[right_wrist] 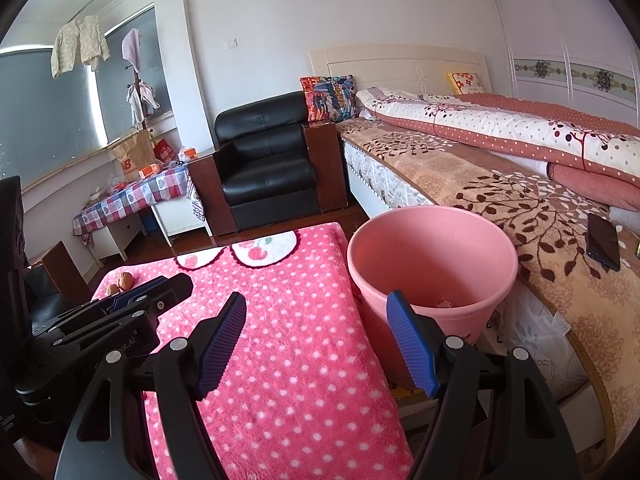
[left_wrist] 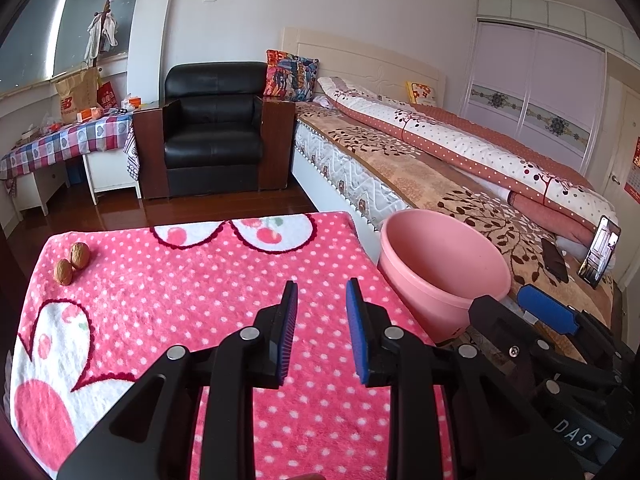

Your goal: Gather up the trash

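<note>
Two walnuts (left_wrist: 72,263) are seen touching at upper left on the pink dotted blanket (left_wrist: 200,300). Left gripper (left_wrist: 322,308) and right gripper (right_wrist: 316,320) are held apart, empty. Pink bin (right_wrist: 432,256) at right centre.

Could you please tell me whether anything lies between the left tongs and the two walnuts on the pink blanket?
Nothing visible does: only bare dotted blanket separates the open left tongs from the walnuts.

I see two walnuts (left_wrist: 72,263) on my blanket's (left_wrist: 224,280) far left; the bucket (left_wrist: 440,268) stands right, beside the bed (left_wrist: 400,168).
</note>
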The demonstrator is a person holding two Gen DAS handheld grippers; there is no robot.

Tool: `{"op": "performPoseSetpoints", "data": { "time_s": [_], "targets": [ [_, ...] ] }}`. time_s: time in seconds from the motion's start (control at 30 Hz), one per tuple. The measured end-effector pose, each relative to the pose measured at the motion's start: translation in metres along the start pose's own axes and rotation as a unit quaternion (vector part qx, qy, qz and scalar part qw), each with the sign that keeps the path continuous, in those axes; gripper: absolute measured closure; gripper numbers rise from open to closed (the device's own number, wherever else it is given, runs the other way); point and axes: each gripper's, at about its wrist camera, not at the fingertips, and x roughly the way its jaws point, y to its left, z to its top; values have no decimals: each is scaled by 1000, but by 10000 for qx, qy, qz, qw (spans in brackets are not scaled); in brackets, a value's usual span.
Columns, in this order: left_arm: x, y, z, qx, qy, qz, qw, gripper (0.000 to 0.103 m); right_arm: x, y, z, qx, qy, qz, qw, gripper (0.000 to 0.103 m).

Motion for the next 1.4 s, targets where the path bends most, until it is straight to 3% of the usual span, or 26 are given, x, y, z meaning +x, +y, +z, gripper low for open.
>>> {"op": "performPoseSetpoints", "data": {
  "time_s": [1.4],
  "targets": [
    [-1, 2, -1, -9, 4, 50, 10000, 78, -2, 7, 0, -115, -80, -11, 9999, 31]
  ]
}}
